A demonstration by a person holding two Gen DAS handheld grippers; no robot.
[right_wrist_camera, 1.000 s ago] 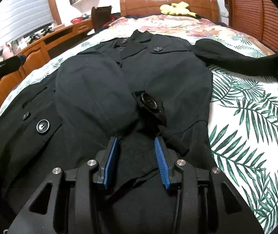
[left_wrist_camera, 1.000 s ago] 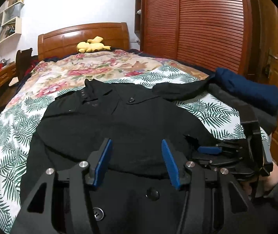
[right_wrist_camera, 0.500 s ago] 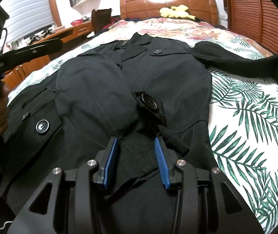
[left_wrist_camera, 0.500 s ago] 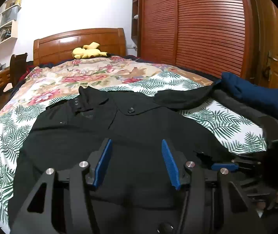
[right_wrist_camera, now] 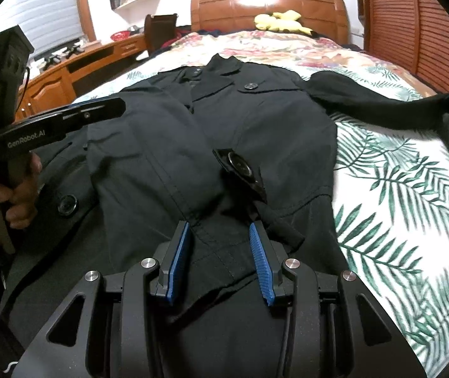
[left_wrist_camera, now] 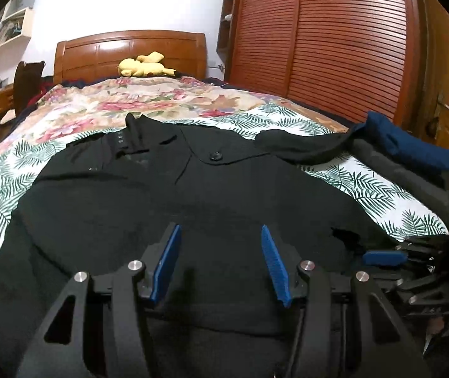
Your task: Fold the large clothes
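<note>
Black buttoned coat [right_wrist_camera: 256, 132] spread front-up on the palm-print bedspread [right_wrist_camera: 407, 208], one sleeve folded across its chest.
Left claw [left_wrist_camera: 221, 261] has lifted clear, wide apart, empty; right claw [right_wrist_camera: 221, 258] stays half-spread, loosely straddling the folded cuff [right_wrist_camera: 221, 245]: that sleeve looks placed, the far-right sleeve [right_wrist_camera: 366, 100] remains.

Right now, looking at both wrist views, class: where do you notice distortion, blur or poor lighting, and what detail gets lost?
Left wrist view: fisheye bows the slatted wardrobe doors; dim light leaves the black coat almost featureless, and the corners vignette to black. Right wrist view: the coat's seams and buttons read better, though the palm-leaf bedspread smears toward the right edge and the headboard curves.
</note>
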